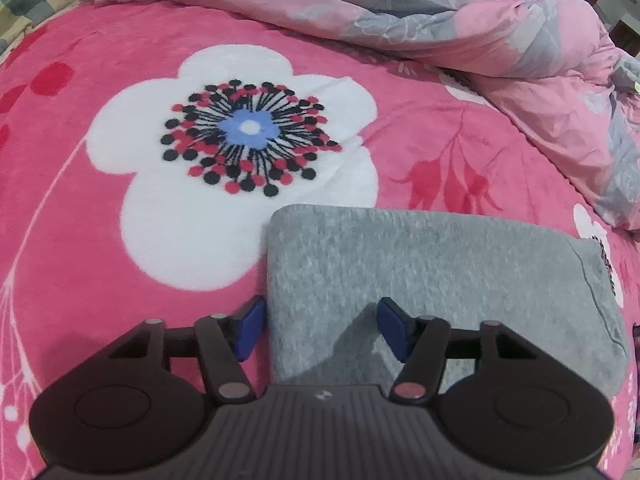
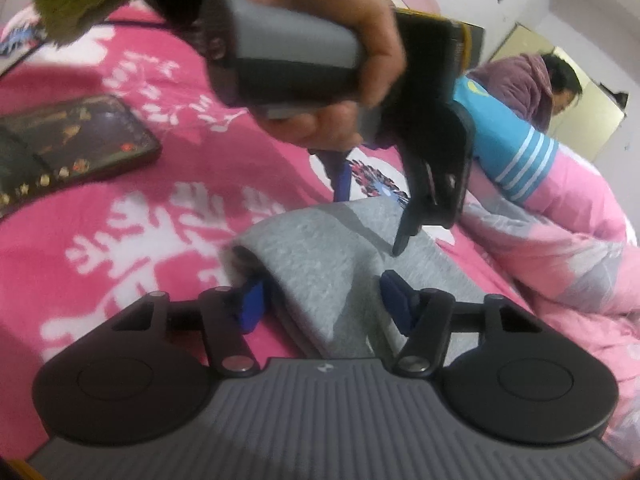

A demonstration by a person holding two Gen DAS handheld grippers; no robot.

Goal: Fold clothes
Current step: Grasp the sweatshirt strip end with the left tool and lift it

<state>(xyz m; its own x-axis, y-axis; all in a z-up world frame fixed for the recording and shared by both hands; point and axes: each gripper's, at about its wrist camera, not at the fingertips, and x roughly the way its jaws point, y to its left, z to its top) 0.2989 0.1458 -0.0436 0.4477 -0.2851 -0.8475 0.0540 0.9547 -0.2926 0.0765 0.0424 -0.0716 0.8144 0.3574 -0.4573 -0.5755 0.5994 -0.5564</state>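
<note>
A folded grey garment [image 1: 420, 280] lies on a pink blanket with a big white flower [image 1: 224, 152]. My left gripper [image 1: 322, 326] straddles the garment's left edge. Its left blue pad [image 1: 250, 328] is on the blanket just beside the fold and its right pad [image 1: 394, 330] is over the grey cloth, jaws apart. In the right wrist view the garment [image 2: 320, 256] runs between my right gripper's [image 2: 322, 306] pads. The left pad [image 2: 250, 306] sits at the rolled edge, and the jaws do not visibly press. A hand holds the left gripper [image 2: 372, 208] at the garment's far end.
A rumpled pink and grey duvet [image 1: 500, 40] is heaped along the far right of the bed, with a blue striped cloth [image 2: 508, 148] on it. A dark flat case [image 2: 72, 140] lies on the blanket at left. A person [image 2: 532, 80] sits beyond the bed.
</note>
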